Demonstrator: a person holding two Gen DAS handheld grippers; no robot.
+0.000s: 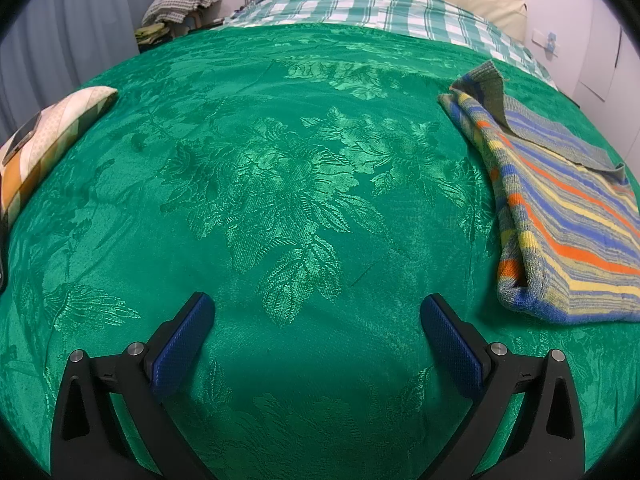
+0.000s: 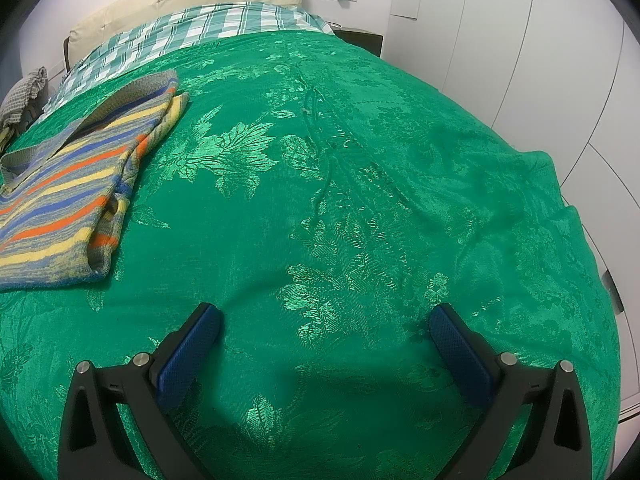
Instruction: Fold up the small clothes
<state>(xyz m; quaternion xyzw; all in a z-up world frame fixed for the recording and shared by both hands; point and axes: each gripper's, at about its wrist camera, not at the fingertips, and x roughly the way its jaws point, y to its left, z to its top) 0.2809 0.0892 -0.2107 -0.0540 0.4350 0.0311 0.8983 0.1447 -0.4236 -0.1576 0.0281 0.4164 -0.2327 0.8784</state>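
Both grippers hover above the green bedspread (image 1: pixel 280 184), one on each side of the striped knit garment (image 1: pixel 560 216). The left gripper (image 1: pixel 318 320) has its jaws spread wide with only bare bedspread between the blue pads; it holds nothing. The right gripper (image 2: pixel 324 328) is likewise fully spread and empty.

The garment lies flat on the bedspread. In the left wrist view it sits at 3 o'clock, running to the right frame edge; in the right wrist view it sits at 9 to 10 o'clock, cut by the left edge. This places it between the two grippers, near neither.

The garment appears already doubled: rolled, layered edges show along both visible sides, and a grey-striped flap (image 1: pixel 520 120) lies turned back over the top. Judged from this, at least one fold is made, and the wide jaws suit a fresh approach or a finished release.

The long axis runs from the near edge of the bed toward the checked bedding (image 1: pixel 360 4) at the head. The stripes run obliquely across the panel. Which end is the neck cannot be determined.
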